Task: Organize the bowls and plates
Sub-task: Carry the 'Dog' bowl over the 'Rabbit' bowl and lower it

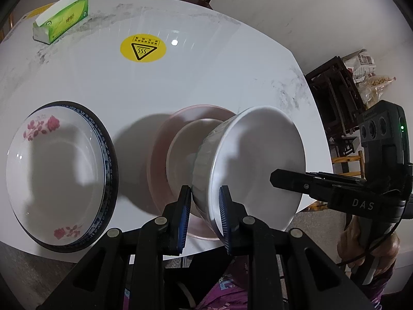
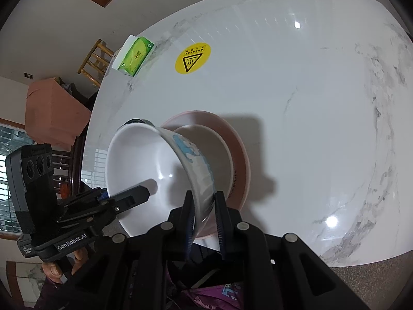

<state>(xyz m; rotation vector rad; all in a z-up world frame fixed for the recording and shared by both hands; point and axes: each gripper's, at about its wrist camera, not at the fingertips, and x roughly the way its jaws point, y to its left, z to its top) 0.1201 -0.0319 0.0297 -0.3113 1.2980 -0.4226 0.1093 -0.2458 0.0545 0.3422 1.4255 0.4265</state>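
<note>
nearest the lens, the left claw [image 1: 205, 201] was clenched on the near rim of a white glazed ceramic bowl with a blue pattern outside [image 1: 255, 165]. the right claw [image 2: 204, 204] pinched the opposite rim, so the bowl hung between both, over a pink round ceramic plate [image 1: 165, 139]. left of the left claw sat a shallow white dish with red flowers [image 1: 56, 170] on the white marble-look table [image 1: 206, 77]. the bowl looked stiff, slick and breakable, fairly heavy; opposite rim edges seemed the sound hold.
</note>
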